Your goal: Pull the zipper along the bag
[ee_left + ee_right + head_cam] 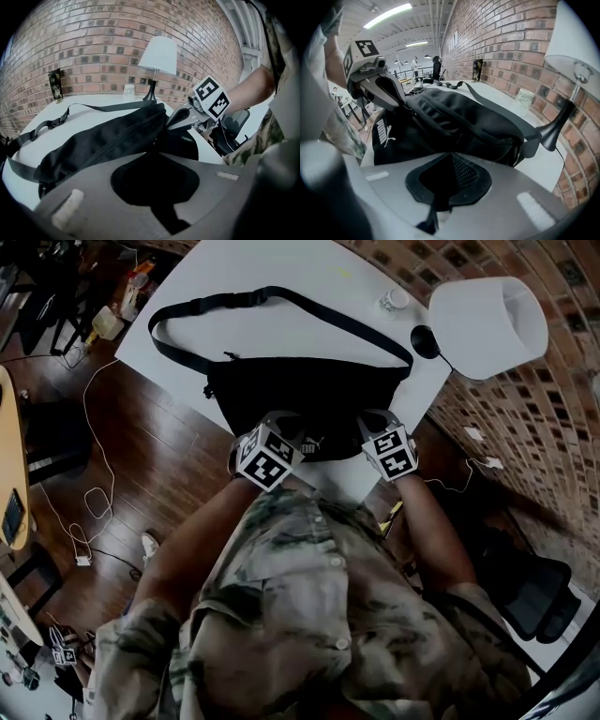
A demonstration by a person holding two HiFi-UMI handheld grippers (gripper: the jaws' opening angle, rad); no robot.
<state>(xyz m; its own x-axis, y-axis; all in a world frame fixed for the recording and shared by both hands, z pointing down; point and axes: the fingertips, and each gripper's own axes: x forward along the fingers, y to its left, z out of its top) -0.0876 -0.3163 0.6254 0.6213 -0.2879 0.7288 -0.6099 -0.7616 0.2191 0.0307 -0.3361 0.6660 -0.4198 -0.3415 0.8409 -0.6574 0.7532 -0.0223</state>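
A person in a camouflage shirt (309,615) stood at the near edge of a white counter (281,263) with a pair of tongs in each hand, both set on the near side of a black bag (309,390) lying across it.

The left tongs (283,423) were closed on the bag at its zipper (112,136), left of centre. Whether the pull itself sat between the pads was lost in the dark fabric, though it probably did. The right tongs (375,420), just to the right, were clamped shut on the bag, with a patch of its mesh (465,174) pinched between the jaws.

By this showing, the zip stroke was in hand, with the right tongs anchoring the bag and the left placed to draw the slider. How far the zip had run could not be read.

The next move called for a steady draw along the zipper's line while the right grip kept the fabric taut, so that the soft bag would not bunch or slide on the counter.

Beyond the bag its strap (281,298) looped across the far counter. A small cup (394,301) and a white lamp (487,324) stood at the far right, against a brick wall (93,47).
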